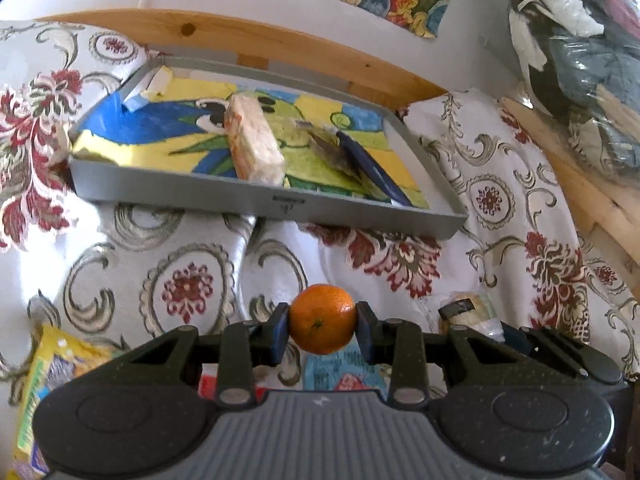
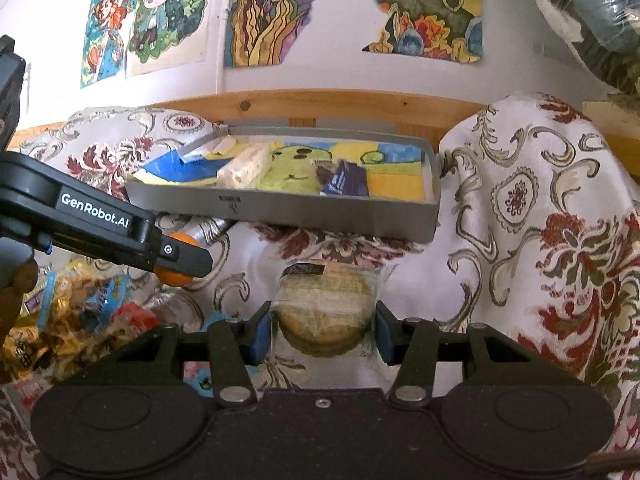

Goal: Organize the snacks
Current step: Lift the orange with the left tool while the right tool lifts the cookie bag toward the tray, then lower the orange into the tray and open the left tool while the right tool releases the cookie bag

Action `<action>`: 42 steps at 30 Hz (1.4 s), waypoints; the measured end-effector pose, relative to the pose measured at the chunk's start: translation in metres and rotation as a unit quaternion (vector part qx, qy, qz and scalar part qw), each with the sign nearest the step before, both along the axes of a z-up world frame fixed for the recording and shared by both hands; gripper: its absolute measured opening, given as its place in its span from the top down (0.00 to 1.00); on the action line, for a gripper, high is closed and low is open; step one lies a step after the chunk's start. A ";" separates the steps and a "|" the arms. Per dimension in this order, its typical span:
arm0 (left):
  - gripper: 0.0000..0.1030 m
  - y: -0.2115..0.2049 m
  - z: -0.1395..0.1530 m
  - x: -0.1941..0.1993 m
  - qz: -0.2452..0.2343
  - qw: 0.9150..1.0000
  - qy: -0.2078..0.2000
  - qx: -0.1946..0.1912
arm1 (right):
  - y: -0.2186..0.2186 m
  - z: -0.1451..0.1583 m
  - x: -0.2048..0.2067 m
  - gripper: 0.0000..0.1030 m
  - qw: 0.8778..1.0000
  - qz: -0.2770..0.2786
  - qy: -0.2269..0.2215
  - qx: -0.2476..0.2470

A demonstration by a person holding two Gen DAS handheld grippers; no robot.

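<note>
A floral cloth (image 1: 192, 280) in white, red and grey covers the surface, with a wooden rail (image 1: 248, 40) behind it and bright drawings (image 2: 280, 8) taped to the white wall. In the left wrist view, a heap of snack packets (image 1: 44, 380) lies at eight o'clock. A grey tray (image 1: 280, 204) lined with a painted sheet sits at twelve o'clock on the cloth; inside it a pale wrapped bar (image 1: 252, 140) lies left of centre, and a dark blue packet (image 1: 372, 164) lies to its right with a brownish wrapper beside it (too blurred to name). The left gripper (image 1: 322, 324) is clenched on an orange (image 1: 322, 318), held above the cloth, well short of the tray.

In the right wrist view the packets (image 2: 72, 312) pile up at nine o'clock, with the left gripper (image 2: 176, 256) and its orange (image 2: 180, 276) just above them. The tray (image 2: 320, 216) is at twelve o'clock. The right gripper (image 2: 324, 332) grasps a wrapped round of biscuits (image 2: 324, 308), both blue pads (image 2: 260, 332) pressing its clear wrapper, near the tray's front wall but clear of it.
</note>
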State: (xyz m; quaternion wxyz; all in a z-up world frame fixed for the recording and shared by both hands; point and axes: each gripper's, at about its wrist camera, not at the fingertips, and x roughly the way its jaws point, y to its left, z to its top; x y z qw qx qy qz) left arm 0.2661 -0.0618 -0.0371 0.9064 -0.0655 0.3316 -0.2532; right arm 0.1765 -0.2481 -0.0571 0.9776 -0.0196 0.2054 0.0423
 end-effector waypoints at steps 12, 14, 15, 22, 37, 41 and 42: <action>0.64 0.022 0.038 0.042 0.030 0.997 -0.070 -0.027 | 0.000 0.043 0.023 0.50 0.998 -0.017 -0.056 -0.001; 0.64 0.026 0.043 0.052 0.045 0.995 -0.081 -0.030 | 0.001 0.050 0.034 0.50 0.998 -0.016 -0.064 -0.003; 0.64 0.027 0.045 0.057 0.051 0.995 -0.085 -0.030 | 0.002 0.053 0.041 0.50 0.998 -0.015 -0.067 -0.006; 0.64 0.034 0.049 0.094 0.102 0.988 -0.111 -0.022 | 0.014 0.077 0.101 0.50 0.997 0.012 -0.079 -0.010; 0.64 0.036 0.045 0.177 0.152 0.983 -0.099 -0.041 | 0.027 0.095 0.267 0.50 1.000 0.005 -0.021 0.015; 0.64 0.032 0.045 0.196 0.144 0.985 -0.090 -0.028 | 0.028 0.091 0.292 0.50 0.999 -0.011 0.000 0.032; 0.63 0.031 0.046 0.201 0.142 0.985 -0.091 -0.027 | 0.028 0.090 0.296 0.50 0.999 -0.014 0.003 0.037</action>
